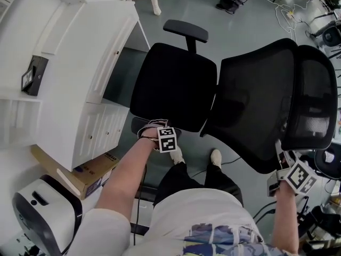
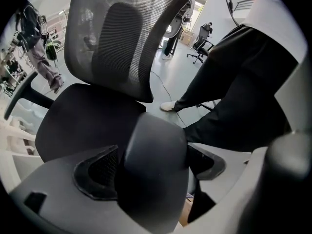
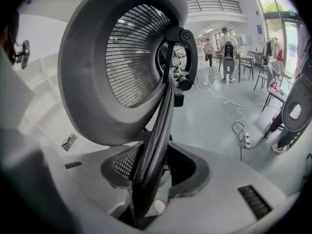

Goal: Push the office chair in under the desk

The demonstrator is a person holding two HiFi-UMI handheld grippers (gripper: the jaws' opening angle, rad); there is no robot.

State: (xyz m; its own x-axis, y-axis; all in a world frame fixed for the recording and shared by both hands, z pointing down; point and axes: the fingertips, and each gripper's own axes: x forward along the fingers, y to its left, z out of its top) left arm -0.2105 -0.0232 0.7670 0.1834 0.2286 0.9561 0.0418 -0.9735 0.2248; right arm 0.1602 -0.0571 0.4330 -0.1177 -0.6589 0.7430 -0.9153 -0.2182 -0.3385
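Observation:
The black office chair stands turned away from the white desk (image 1: 80, 63), with its seat (image 1: 176, 84) in the middle and its mesh backrest (image 1: 261, 105) and headrest (image 1: 314, 105) to the right. My left gripper (image 1: 152, 130) is shut on the chair's near armrest pad (image 2: 151, 169), which fills the gap between the jaws in the left gripper view. The far armrest (image 1: 186, 30) stands free. My right gripper (image 1: 281, 169) is shut on the thin side edge of the backrest (image 3: 153, 165), low behind the headrest (image 3: 122, 67). The person's legs and feet are just behind the seat.
A cardboard box (image 1: 90, 172) lies on the floor beside the desk's drawer unit (image 1: 101, 129). A white and black machine (image 1: 42, 212) sits at the lower left. Cables (image 1: 290, 12) trail over the grey floor at the upper right, near other chairs and people.

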